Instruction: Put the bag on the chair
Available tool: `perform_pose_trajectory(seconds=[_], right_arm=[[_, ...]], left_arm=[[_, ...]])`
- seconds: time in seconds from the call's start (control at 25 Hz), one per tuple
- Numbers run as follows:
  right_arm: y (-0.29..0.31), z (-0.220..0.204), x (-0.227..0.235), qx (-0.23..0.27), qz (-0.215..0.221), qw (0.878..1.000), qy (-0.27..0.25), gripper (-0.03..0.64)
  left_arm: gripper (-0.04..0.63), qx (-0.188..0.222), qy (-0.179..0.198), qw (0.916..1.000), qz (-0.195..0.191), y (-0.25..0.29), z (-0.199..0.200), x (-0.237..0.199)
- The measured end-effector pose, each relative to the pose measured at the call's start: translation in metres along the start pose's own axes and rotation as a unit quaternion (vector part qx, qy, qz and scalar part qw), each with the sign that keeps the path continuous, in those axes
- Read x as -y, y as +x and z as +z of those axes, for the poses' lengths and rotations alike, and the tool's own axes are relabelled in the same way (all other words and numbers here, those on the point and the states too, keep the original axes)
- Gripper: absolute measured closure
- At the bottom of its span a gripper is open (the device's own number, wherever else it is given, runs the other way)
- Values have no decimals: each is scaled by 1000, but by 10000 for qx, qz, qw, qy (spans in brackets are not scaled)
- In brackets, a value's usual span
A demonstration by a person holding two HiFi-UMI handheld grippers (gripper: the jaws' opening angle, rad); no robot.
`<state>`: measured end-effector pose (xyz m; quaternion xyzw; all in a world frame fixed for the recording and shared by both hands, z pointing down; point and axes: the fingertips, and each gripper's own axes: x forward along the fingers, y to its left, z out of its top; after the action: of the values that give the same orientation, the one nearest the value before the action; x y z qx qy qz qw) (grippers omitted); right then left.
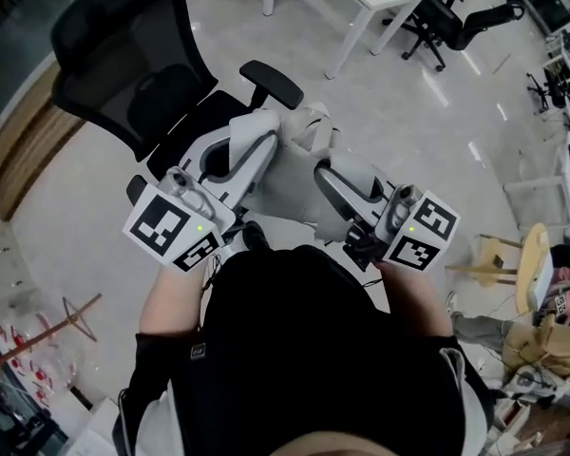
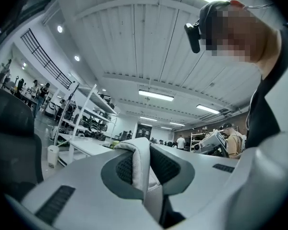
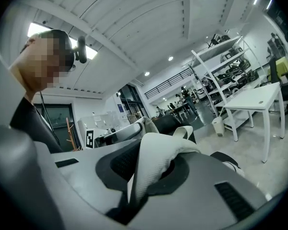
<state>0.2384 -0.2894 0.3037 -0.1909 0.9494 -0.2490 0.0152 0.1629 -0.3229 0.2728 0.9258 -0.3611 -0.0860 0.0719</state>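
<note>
Fingers [image 2: 169,166] of your left gripper [image 2: 144,170] were pressed together on a fold of the bag [image 2: 138,152] in the left gripper view. White cloth stood up between the dark ribbed pads as a narrow upright ridge, soft and finely woven.

Right gripper view: fingers [image 3: 119,164] of your right gripper [image 3: 151,172] likewise pinched the bag [image 3: 156,157], here a thicker, rounded bunch of the same white weave draped over the far pad. What looked like a strap loop [image 3: 186,129] showed beyond it.

Head view: both grippers met over the chair [image 1: 123,65], a black office chair with a mesh back and padded armrests. The bag [image 1: 290,183] hung slack between the tips at the front edge of the seat [image 1: 176,150], between the armrests. Contact with the seat could not be told.

Judgement, step in hand: carry and lower. You would do well to move both grippers as one toward the seat's middle, with the gap between them steady so neither fold pulls free. Lower until the cloth slumps onto the cushion, and only then release. Limp cloth set too near the front edge may slide off.
</note>
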Motion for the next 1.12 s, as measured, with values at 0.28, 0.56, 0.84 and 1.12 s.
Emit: perform_pose_trajectory(seconds=[0.28, 0.56, 0.84, 1.12], right_arm=[[65, 9, 30, -335, 372, 9984, 274, 566], [110, 16, 45, -711, 1118, 9904, 384, 566], [163, 6, 54, -1254, 2018, 9692, 641, 566], [205, -2, 52, -1602, 2436, 9551, 518, 566]], left_arm=[[543, -157, -25, 9982, 572, 7, 5, -80], [543, -266, -83, 9897, 1406, -2, 7, -129], [543, -439, -138, 9710, 2348, -33, 0, -177], [543, -272, -233, 9532, 3004, -73, -1, -200]])
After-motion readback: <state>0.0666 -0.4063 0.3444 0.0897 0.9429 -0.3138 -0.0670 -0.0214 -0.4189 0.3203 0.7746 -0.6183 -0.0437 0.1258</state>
